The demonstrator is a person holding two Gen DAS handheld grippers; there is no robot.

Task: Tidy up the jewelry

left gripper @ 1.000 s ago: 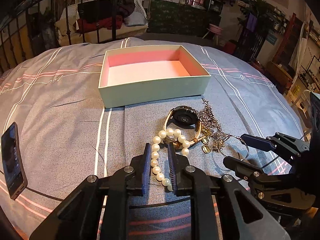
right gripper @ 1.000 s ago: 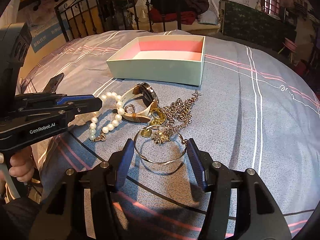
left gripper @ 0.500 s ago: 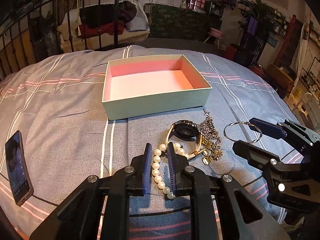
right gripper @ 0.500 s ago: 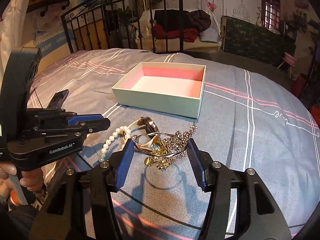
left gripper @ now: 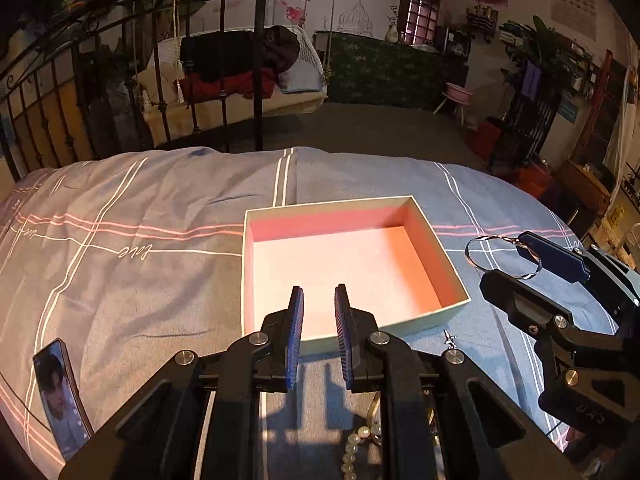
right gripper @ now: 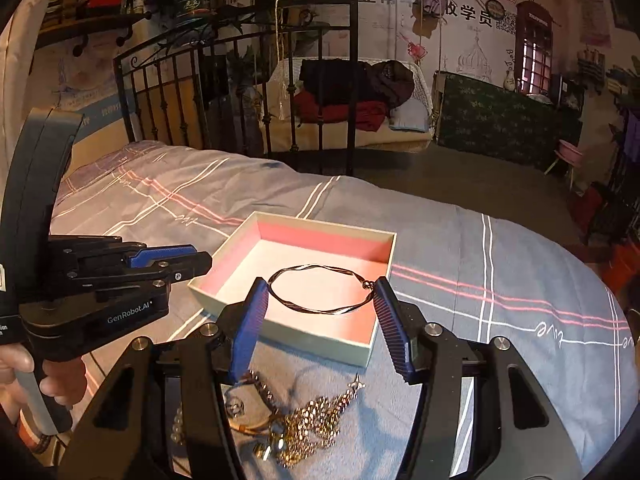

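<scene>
Right wrist view: right gripper (right gripper: pixel 318 312) jaws grip the bangle (right gripper: pixel 320 290) over the empty box (right gripper: pixel 370 354), mid-frame. Left gripper (left gripper: pixel 319 334) jaws are nearly closed; whether they hold the pearls (left gripper: pixel 352 454) is unclear. Nothing boxed yet; chains (right gripper: pixel 308 424) wait at lower frame.

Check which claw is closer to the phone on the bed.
Left. The left claw is just right of the phone, at the near side of the box. The right claw is farther right, beyond the box's right wall, holding the bangle.

Box (left gripper: pixel 352 268) on bed (left gripper: pixel 140 240); phone (left gripper: pixel 60 396) left; chains (right gripper: pixel 308 424) before box.
</scene>
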